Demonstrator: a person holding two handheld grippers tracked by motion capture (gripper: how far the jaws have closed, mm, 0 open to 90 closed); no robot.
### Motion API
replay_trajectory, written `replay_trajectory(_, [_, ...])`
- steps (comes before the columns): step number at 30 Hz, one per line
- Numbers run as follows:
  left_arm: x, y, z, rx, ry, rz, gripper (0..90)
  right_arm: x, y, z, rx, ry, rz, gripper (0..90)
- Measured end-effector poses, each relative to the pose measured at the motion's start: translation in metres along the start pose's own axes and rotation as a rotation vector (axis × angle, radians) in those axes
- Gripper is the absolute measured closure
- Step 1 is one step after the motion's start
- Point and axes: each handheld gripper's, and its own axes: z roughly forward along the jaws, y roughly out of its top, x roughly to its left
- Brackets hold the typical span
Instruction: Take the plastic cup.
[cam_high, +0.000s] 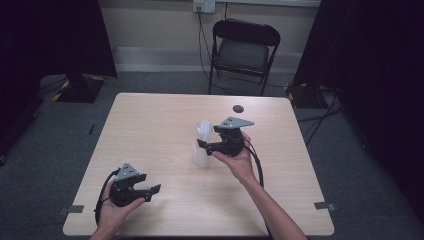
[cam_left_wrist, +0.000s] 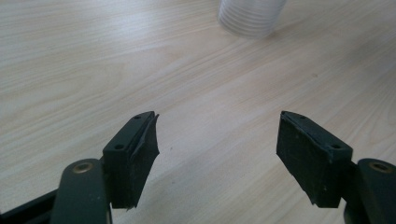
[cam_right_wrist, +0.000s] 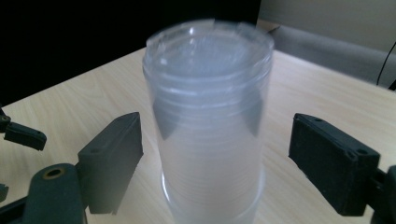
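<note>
I hold my right gripper (cam_right_wrist: 212, 154) wide open around the cup stack (cam_right_wrist: 210, 135) near the table's (cam_high: 150, 125) middle, jaws clear of its sides, ready to close, while my left gripper (cam_left_wrist: 217, 154), open and empty, waits nearer me.

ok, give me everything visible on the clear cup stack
The cup stack is translucent plastic, ribbed with nested rims, looks like cups stacked upside down, flat bases on top. It stands upright near the middle of the table. The right gripper has its open jaws either side of it, not touching. Nothing else touches it.
</note>
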Motion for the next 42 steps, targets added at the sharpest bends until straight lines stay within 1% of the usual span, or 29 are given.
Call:
replay_trajectory(1, [-0.001,0.0,0.0,-0.004,0.002,0.001,29.2,0.001,-0.002,0.003,0.009,0.005,-0.002,16.9])
replay_trajectory(3, [-0.001,-0.001,-0.001,-0.001,0.003,0.005,29.2,0.001,-0.004,0.007,0.018,-0.011,-0.009,16.9])
replay_trajectory(7, [-0.001,-0.004,-0.004,0.003,0.009,-0.002,29.2,-0.003,-0.005,0.01,0.006,0.001,0.016,17.1])
replay_trajectory(10, [0.0,-0.006,-0.006,0.0,0.018,-0.015,29.2,-0.003,-0.004,0.013,0.003,0.006,0.015,17.3])
replay_trajectory(12, [0.0,-0.008,-0.008,0.002,0.026,-0.015,29.2,-0.004,-0.003,0.015,0.002,0.011,0.015,17.3])
replay_trajectory(15, [0.0,-0.01,-0.011,-0.002,0.034,-0.021,29.2,-0.004,-0.001,0.016,0.001,0.006,0.011,17.6])
replay_trajectory(17, [0.0,-0.012,-0.014,-0.003,0.041,-0.024,29.2,-0.005,0.0,0.017,-0.004,0.019,0.018,18.5])
replay_trajectory(19, [0.001,-0.013,-0.015,-0.005,0.042,-0.034,29.2,-0.004,0.0,0.019,-0.003,0.019,0.012,20.5])
replay_trajectory(21, [0.002,-0.014,-0.018,-0.006,0.048,-0.032,29.2,-0.004,0.001,0.02,0.001,0.024,0.007,21.6])
replay_trajectory(22, [0.001,-0.015,-0.018,-0.008,0.051,-0.038,29.2,-0.004,0.002,0.02,-0.001,0.026,0.011,22.5])
replay_trajectory(23, [0.001,-0.016,-0.019,-0.015,0.051,-0.044,29.2,-0.004,0.003,0.02,-0.001,0.026,0.012,25.6])
replay_trajectory(24, [0.002,-0.016,-0.02,-0.01,0.053,-0.037,29.2,-0.005,0.003,0.02,0.0,0.034,0.007,28.8])
replay_trajectory(27, [0.001,-0.017,-0.021,-0.015,0.057,-0.045,29.2,-0.004,0.003,0.02,0.002,0.035,0.003,30.9])
replay_trajectory(28, [0.002,-0.017,-0.021,-0.009,0.058,-0.037,29.2,-0.004,0.004,0.021,0.002,0.034,0.003,31.1])
replay_trajectory(33, [0.001,-0.017,-0.021,-0.004,0.056,-0.04,29.2,-0.004,0.005,0.019,-0.003,0.037,0.004,32.4])
replay_trajectory(35, [0.001,-0.017,-0.021,-0.007,0.057,-0.041,29.2,-0.004,0.005,0.019,-0.003,0.033,-0.003,32.8])
replay_trajectory(39, [0.0,-0.017,-0.02,-0.007,0.056,-0.04,29.2,-0.004,0.006,0.018,-0.017,0.03,-0.003,33.2])
replay_trajectory(41, [0.0,-0.017,-0.02,-0.007,0.057,-0.04,29.2,-0.004,0.006,0.017,-0.034,0.039,0.0,33.1])
replay_trajectory(42, [0.0,-0.017,-0.02,-0.01,0.058,-0.045,29.2,-0.003,0.007,0.016,-0.039,0.037,-0.002,33.2])
